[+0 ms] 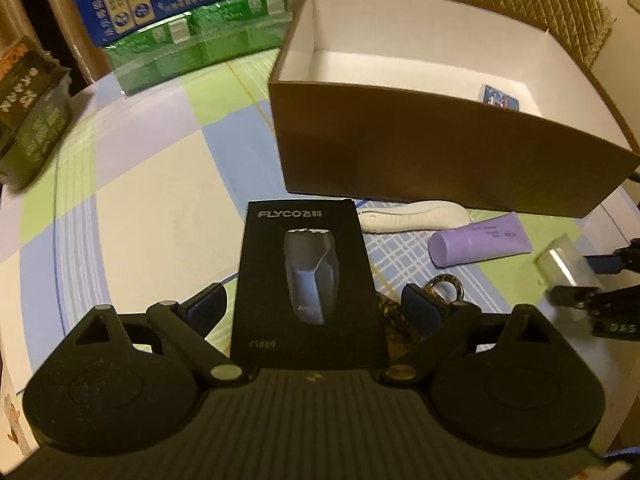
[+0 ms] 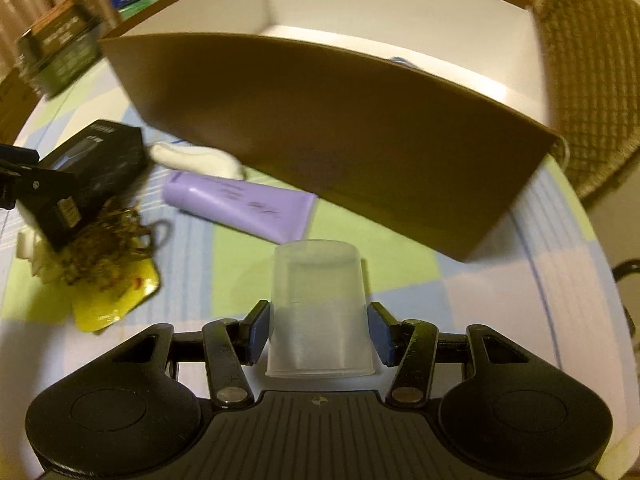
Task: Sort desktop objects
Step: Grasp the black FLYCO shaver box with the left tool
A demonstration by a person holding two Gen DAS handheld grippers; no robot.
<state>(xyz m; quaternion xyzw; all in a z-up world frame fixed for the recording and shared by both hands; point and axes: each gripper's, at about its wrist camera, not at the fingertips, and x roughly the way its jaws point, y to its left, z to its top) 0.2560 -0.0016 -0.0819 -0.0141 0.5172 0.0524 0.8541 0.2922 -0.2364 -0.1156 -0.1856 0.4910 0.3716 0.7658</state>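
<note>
A black shaver box (image 1: 308, 280) lies face up between the fingers of my left gripper (image 1: 314, 308). The jaws stand wide, and a strip of leopard-print clutter (image 1: 390, 312) shows between the box and the right-hand pad. In the right wrist view the same box (image 2: 96, 164) rests tilted on that clutter, with the left gripper (image 2: 24, 172) at it. My right gripper (image 2: 319, 332) is shut on a clear plastic cup (image 2: 318, 292), which is upside down with a blue pad on each side. The left wrist view has this cup (image 1: 560, 264) at its right edge.
A brown carton (image 1: 440, 148), white inside, stands just behind and holds a small blue packet (image 1: 498, 98). In front of it lie a purple tube (image 2: 240, 204) and a white object (image 2: 196, 158). A yellow card (image 2: 116, 300) is under the clutter. Green and blue packs (image 1: 192, 40) line the back.
</note>
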